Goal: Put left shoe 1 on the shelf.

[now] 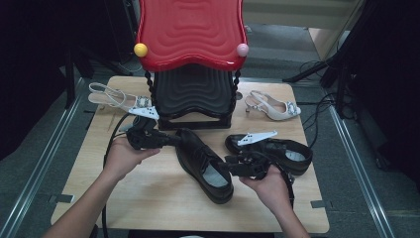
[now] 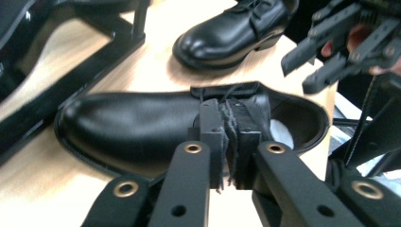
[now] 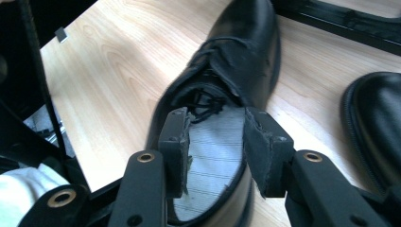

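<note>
Tongs work the near black shoe [image 1: 204, 163] lying mid-worktop [image 1: 148, 198]: left tongs [image 2: 229, 142] are nearly pressed together at its lace area, right tongs [image 3: 217, 146] hang spread over its heel opening, so lower them squarely onto the heel collar before closing.

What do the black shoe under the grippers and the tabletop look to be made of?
Black shoe: probably polished leather or a leather-look synthetic; smooth, with soft highlights on the toe. Its insole looks like pale ribbed fabric or foam. Table: light wood or wood-look laminate, with visible grain.
</note>
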Tool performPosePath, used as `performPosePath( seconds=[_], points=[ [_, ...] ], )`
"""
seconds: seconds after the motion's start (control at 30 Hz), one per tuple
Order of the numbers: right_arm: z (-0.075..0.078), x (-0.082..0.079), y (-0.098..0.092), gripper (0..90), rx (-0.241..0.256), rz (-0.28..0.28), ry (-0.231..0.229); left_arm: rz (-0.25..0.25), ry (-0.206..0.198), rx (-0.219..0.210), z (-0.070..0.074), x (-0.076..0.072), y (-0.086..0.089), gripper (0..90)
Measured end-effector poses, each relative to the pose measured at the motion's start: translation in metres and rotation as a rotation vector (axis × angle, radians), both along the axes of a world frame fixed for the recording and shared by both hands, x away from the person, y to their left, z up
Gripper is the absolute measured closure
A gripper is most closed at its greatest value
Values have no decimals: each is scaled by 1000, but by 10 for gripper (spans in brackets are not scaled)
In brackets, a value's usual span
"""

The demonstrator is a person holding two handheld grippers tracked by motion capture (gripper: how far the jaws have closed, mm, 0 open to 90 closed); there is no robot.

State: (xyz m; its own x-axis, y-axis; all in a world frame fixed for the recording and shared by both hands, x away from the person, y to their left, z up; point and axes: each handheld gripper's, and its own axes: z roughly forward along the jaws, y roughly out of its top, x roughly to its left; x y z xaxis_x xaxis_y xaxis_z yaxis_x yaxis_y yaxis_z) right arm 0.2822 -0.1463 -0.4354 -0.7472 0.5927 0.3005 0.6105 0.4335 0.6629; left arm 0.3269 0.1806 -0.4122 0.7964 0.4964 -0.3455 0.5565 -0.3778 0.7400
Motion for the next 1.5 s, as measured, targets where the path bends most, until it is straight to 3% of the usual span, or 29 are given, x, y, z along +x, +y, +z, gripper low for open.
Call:
performPosePath(
  seconds=[0.33,0.47,0.73,0.87,1.13,1.27,1.5],
  points=[
    [-1,-4,21,609,-18,37,55,-19,-58,16,47,21,-7,892],
    [-6,-6,32,608,-34,63,72,-28,-55,-4,64,33,-9,891],
    [-17,-7,51,596,-75,104,102,-32,-99,0,95,50,-11,891],
    [-23,-6,60,597,-92,119,118,-34,-104,-20,109,59,-9,891],
    [-34,-2,74,604,-132,132,135,-12,-147,-17,142,77,-12,893],
    [-37,-1,79,631,-145,141,131,12,-177,7,161,87,-13,892],
    [-42,3,85,670,-176,129,158,32,-175,4,182,109,-16,892]
  ],
)
